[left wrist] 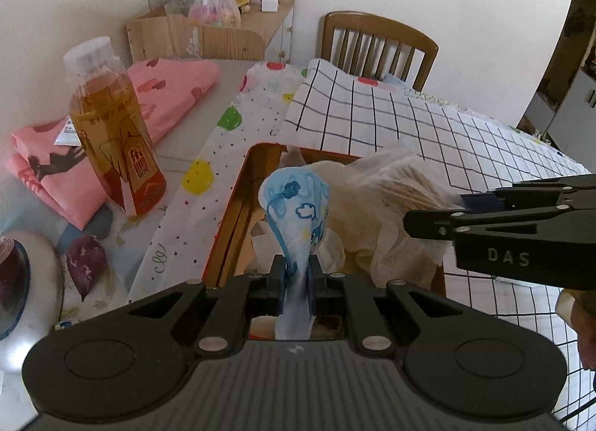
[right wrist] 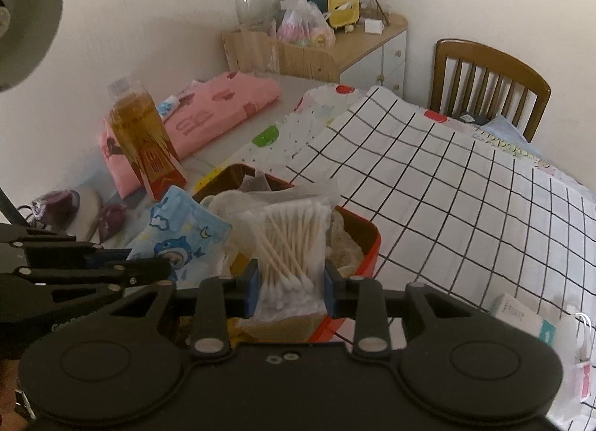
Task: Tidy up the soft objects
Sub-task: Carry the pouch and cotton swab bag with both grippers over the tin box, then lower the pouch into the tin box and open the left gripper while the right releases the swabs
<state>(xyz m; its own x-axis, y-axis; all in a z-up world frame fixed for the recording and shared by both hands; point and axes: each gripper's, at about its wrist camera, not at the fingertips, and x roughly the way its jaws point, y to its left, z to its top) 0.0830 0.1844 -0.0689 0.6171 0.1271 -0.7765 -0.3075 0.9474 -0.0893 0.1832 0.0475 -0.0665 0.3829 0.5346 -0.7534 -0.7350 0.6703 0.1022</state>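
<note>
The left gripper (left wrist: 297, 274) is nearly closed, its blue pads pinching the narrow bottom edge of a mask (left wrist: 296, 200), a soft blue fabric piece printed with clouds and cartoon figures, held upright over the box (left wrist: 227, 207). The right gripper (right wrist: 291, 291) is about half open, its pads pressed against both sides of a clear plastic bag of cotton swabs (right wrist: 288, 241); the swabs are thin pale sticks with white tips, lying crossed inside. The bag stands above the near part of the box, just right of the mask.

The box is a rounded-corner tin, red outside and golden inside, holding crumpled gauzy cloth and plastic. It rests on a dotted sheet (left wrist: 208, 155); a white grid cloth (right wrist: 447, 178) overlaps the sheet at the right and far side. Left of the box stands a clear bottle (left wrist: 111, 133) of amber liquid, with a folded pink cloth (left wrist: 175, 92) behind it. A wooden chair (left wrist: 376, 44) stands at the far edge.
</note>
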